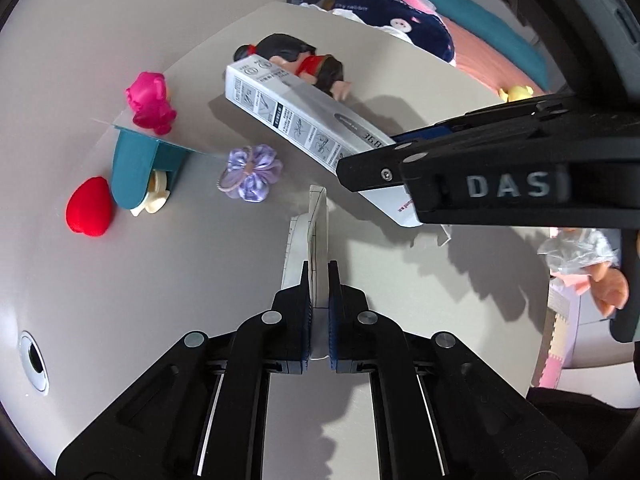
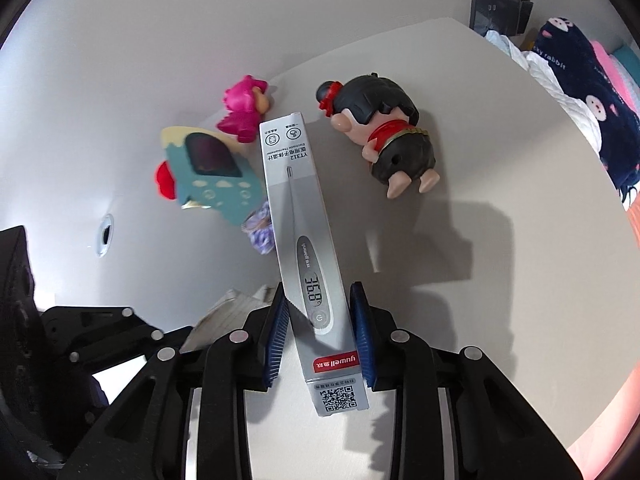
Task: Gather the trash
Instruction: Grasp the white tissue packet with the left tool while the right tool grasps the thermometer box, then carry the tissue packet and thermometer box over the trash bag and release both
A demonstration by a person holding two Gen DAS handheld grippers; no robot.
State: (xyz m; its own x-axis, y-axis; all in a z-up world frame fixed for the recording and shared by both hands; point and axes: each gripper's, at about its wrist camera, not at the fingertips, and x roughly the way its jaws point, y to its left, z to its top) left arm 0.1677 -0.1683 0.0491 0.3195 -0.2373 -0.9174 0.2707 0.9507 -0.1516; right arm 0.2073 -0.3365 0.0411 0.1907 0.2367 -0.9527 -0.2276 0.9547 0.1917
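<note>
My left gripper [image 1: 319,288] is shut on a folded piece of white paper [image 1: 316,232] and holds it edge-up above the grey table [image 1: 160,280]. My right gripper [image 2: 320,312] is shut on a long white thermometer box [image 2: 304,240], which points away over the table. In the left wrist view the right gripper [image 1: 368,160] enters from the right with the box [image 1: 296,116] slanting up-left. The left gripper's body [image 2: 100,344] and the paper [image 2: 236,308] show at lower left in the right wrist view.
On the table lie a black-haired doll [image 2: 380,140], a pink toy [image 1: 150,102], a teal card package [image 1: 138,168], a red heart [image 1: 88,206] and a purple scrunchie [image 1: 250,172]. A cable hole [image 1: 34,360] is at left. Bedding [image 1: 400,12] lies beyond the far edge.
</note>
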